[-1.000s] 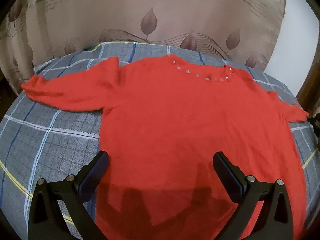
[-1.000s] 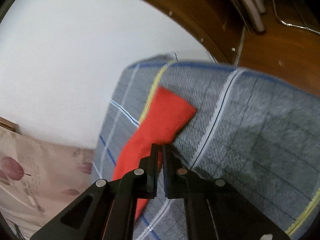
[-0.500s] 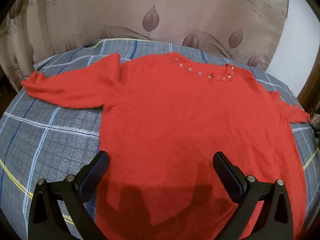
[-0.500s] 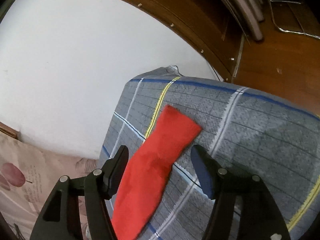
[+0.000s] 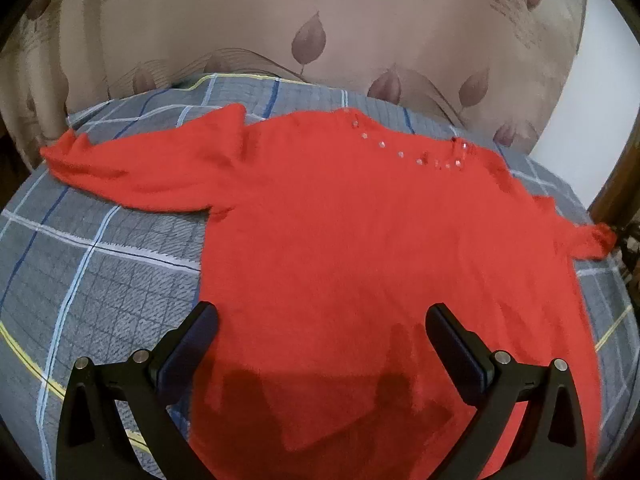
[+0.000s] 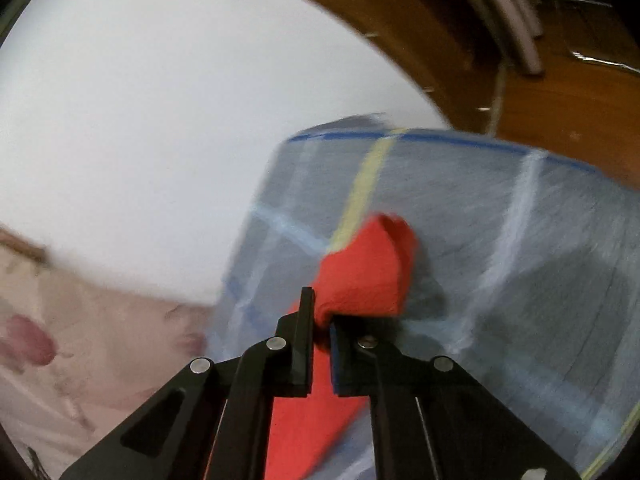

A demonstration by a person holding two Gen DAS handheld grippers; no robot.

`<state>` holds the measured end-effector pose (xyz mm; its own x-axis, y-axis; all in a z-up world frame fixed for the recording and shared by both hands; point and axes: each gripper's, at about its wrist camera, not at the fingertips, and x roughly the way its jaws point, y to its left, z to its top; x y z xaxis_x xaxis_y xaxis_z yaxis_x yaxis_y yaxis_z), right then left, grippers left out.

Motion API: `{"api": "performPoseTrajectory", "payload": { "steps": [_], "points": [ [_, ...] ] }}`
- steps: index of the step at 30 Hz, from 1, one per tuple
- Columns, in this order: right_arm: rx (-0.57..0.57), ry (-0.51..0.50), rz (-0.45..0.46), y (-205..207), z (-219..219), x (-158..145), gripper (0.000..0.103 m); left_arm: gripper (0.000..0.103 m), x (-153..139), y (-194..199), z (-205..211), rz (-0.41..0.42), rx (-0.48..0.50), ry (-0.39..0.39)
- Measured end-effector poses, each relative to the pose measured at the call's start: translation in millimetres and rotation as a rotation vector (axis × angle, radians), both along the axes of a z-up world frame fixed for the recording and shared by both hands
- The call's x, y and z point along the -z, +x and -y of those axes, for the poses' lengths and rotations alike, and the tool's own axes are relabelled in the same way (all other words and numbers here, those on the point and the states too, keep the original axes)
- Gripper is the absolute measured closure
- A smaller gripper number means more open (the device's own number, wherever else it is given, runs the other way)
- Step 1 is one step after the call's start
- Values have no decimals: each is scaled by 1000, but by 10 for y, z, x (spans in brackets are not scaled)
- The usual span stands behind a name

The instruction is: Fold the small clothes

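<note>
Right claw (image 6: 320, 320), spread half a second ago, now pinches the sleeve (image 6: 368, 272) and lifts; we start folding. Left claw (image 5: 320, 344) hangs spread.

I see a grey plaid blanket (image 5: 100, 280) with blue, white and yellow stripes, covering the bed or surface, can't tell which. Behind it hangs a beige curtain (image 5: 320, 20) printed with brownish-mauve leaves and some dark lettering near the top. Right of the curtain, a plain white wall (image 6: 160, 100). On the right wrist view, blurred: brown wooden trim (image 6: 420, 40) curving along the wall's edge, glossy brown wooden floor (image 6: 580, 112) past the blanket's far corner.
</note>
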<state>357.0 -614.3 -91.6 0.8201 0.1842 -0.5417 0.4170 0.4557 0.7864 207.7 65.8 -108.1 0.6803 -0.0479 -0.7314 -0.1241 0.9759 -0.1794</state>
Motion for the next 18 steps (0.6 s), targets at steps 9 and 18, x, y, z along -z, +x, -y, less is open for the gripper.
{"api": "performPoseTrajectory", "payload": {
  "steps": [9,18],
  "points": [
    [-357,-72,149,410,-2053,-973,96,0,-143,-208,-423,71,-97,-166],
    [-718,-56,45,578,-4524,-331,96,0,-220,-384,-870,105,-154,-17]
  ]
}}
